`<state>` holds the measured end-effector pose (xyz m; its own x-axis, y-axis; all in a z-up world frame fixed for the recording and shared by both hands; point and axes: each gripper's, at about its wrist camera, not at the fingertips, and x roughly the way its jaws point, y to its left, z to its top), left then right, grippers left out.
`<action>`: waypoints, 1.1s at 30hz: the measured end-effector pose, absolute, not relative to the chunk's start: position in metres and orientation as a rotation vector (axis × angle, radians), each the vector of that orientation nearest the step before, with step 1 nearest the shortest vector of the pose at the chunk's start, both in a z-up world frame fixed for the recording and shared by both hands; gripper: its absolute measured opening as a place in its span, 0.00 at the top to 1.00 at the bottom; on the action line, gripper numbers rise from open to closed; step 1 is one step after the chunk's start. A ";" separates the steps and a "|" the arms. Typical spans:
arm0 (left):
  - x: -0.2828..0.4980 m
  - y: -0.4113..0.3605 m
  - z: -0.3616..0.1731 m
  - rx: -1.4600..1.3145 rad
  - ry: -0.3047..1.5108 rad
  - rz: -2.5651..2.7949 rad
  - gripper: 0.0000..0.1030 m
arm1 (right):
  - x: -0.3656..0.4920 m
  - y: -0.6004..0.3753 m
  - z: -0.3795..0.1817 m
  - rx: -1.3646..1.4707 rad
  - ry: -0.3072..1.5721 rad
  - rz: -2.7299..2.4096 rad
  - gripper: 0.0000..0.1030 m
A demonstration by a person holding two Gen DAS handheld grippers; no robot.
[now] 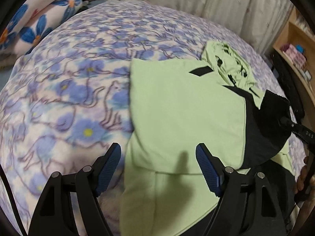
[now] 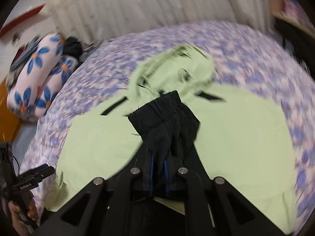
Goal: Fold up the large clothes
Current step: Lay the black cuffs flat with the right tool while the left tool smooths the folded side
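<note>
My right gripper (image 2: 158, 165), clamped on the black sleeve (image 2: 167, 118), carries it across the green hoodie (image 2: 236, 133) at frame centre, nearer than my open left gripper (image 1: 157, 169).

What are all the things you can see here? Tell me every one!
hoodie: one, light green with black parts, spread on the bed
black sleeve: one, pinched in the right gripper above the hoodie
bedspread: one, purple flowers, covering the bed
pillows: two, white with blue flowers, at the bed's far left
shelf: one, wooden, far right
left gripper: black, blue pads, jaws open over the hoodie
right gripper: black, jaws shut on the sleeve
</note>
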<state>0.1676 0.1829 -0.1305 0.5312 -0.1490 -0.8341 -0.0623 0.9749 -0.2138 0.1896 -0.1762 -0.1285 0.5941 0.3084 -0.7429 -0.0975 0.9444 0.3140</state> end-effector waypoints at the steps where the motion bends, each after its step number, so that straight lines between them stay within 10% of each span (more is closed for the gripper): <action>1: 0.171 0.180 -0.131 -0.216 1.014 -0.055 0.25 | 0.188 -0.188 -0.137 0.309 0.935 0.227 0.92; 6: 0.192 0.172 -0.137 -0.157 1.042 -0.047 0.25 | 0.175 -0.225 -0.168 0.418 1.085 0.171 0.60; 22: 0.256 0.191 -0.166 -0.224 1.154 -0.121 0.25 | 0.240 -0.268 -0.188 0.500 1.174 0.184 0.44; 26: 0.273 0.195 -0.170 -0.240 1.154 -0.080 0.69 | 0.249 -0.264 -0.191 0.497 1.110 0.210 0.46; 27: 0.275 0.197 -0.169 -0.239 1.142 -0.054 0.90 | 0.250 -0.260 -0.188 0.471 1.099 0.211 0.62; 33: 0.273 0.203 -0.141 -0.195 0.975 0.013 0.98 | 0.253 -0.242 -0.156 0.311 0.939 0.207 0.72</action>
<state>0.2735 0.2035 -0.1408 0.5625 -0.0762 -0.8233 -0.0989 0.9824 -0.1584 0.2535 -0.2423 -0.1558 0.5760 0.3078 -0.7573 -0.0397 0.9358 0.3502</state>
